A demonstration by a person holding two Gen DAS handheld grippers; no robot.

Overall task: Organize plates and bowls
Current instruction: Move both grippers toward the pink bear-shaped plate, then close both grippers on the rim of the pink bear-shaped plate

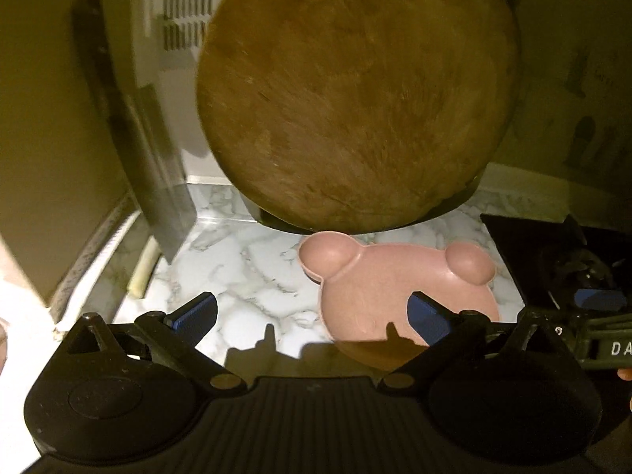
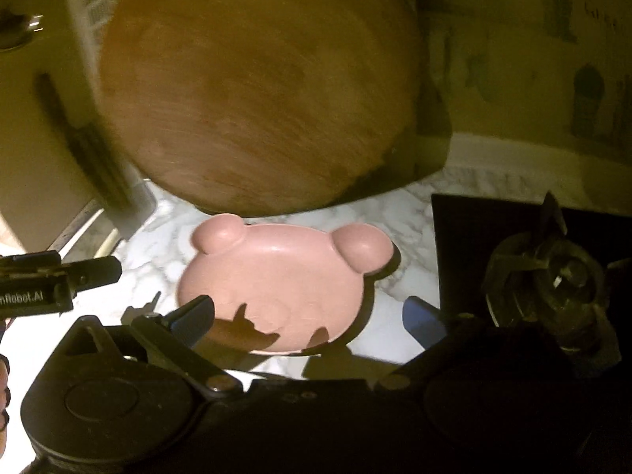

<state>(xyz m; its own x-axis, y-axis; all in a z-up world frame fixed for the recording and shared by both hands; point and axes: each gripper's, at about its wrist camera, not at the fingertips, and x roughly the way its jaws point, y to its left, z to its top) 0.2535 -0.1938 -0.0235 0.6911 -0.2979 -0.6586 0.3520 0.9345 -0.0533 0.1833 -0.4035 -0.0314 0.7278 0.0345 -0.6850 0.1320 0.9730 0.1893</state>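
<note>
White lettering "DA" on the right gripper [image 1: 600,300]; "nRobot.AI" on the left gripper [image 2: 91,272].

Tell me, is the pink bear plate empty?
Empty. The pink bear plate shows only bare pink surface and gripper shadows.

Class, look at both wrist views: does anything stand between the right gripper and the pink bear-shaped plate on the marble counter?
Nothing visible does. The right gripper is open, and the pink plate lies flat on the counter directly ahead of its fingers. The round wooden board stands behind the plate, not in front.
</note>
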